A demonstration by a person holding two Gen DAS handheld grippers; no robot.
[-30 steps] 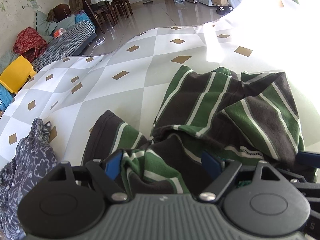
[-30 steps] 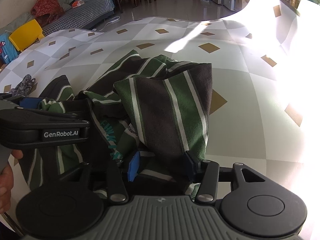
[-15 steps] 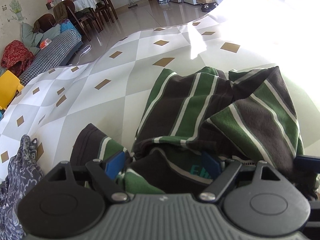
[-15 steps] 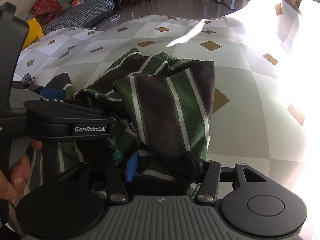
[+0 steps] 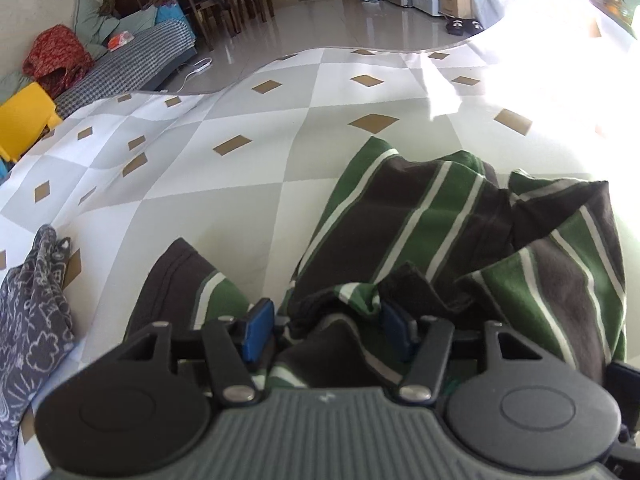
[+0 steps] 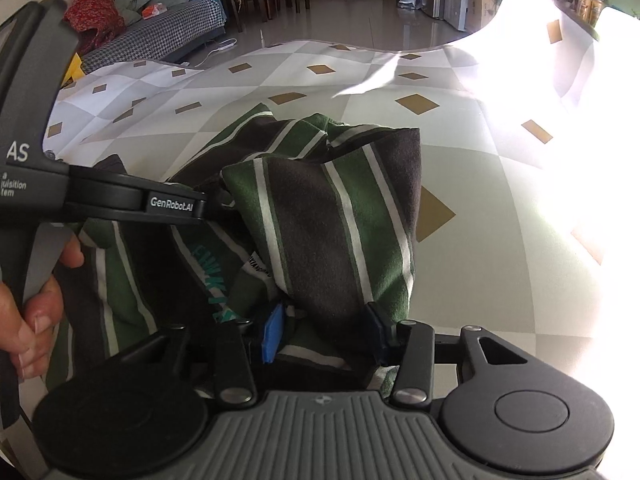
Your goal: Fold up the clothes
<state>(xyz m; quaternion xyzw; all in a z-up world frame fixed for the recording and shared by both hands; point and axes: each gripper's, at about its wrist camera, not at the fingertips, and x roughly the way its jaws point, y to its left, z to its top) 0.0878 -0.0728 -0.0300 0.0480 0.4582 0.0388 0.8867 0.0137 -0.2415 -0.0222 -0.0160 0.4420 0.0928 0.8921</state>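
Checkered cloth covers bench w/ striped shirt bunched. Left tool and right tool jaws just closing, both pinching shirt folds.

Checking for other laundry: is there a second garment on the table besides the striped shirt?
Yes, a grey patterned garment lies left of the striped shirt on the table.

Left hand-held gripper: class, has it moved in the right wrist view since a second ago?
Yes. The left hand-held gripper has slid rightward over the striped shirt, its jaws closing on fabric, while the diamond-patterned cloth keeps its place.
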